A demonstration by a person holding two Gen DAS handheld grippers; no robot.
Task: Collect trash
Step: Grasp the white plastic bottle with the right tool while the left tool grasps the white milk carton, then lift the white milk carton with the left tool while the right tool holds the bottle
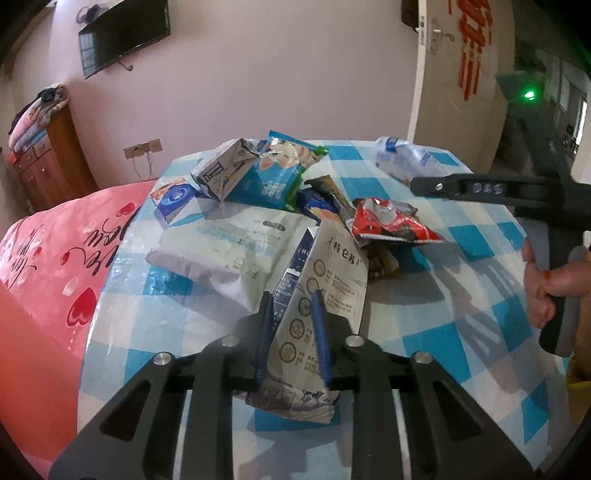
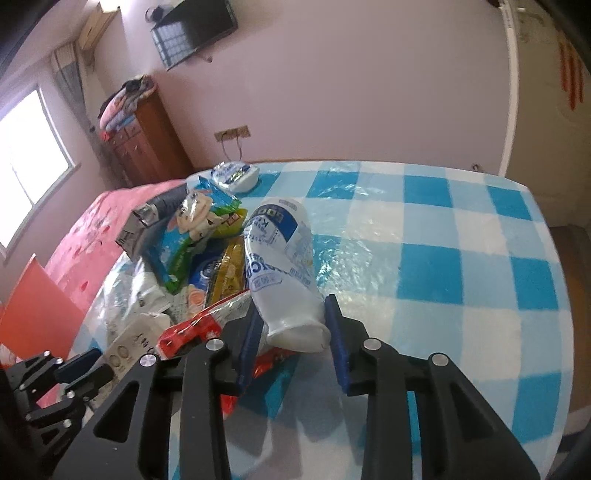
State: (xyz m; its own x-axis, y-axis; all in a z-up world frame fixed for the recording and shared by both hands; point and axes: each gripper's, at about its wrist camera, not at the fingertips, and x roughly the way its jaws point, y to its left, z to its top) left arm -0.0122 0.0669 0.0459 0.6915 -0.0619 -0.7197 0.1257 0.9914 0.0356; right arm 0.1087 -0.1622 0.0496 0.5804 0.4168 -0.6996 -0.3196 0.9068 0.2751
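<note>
My left gripper (image 1: 291, 302) is shut on a flattened grey-and-blue milk carton (image 1: 317, 295) and holds it over the checked table (image 1: 424, 332). My right gripper (image 2: 293, 306) is shut on a crushed white plastic bottle with a blue label (image 2: 280, 258); the bottle also shows in the left wrist view (image 1: 402, 157), with the right gripper's finger (image 1: 454, 186) beside it. A pile of trash lies on the table: a red wrapper (image 1: 391, 221), a blue-green snack bag (image 1: 273, 173), a grey carton (image 1: 221, 170) and a white bag (image 1: 229, 247).
A small blue-white box (image 1: 171, 197) sits at the table's left edge. A bed with a pink heart blanket (image 1: 59, 251) stands left of the table. A wooden cabinet (image 1: 48, 158) and a wall TV (image 1: 123, 35) are behind. A door (image 1: 461, 66) is at the right.
</note>
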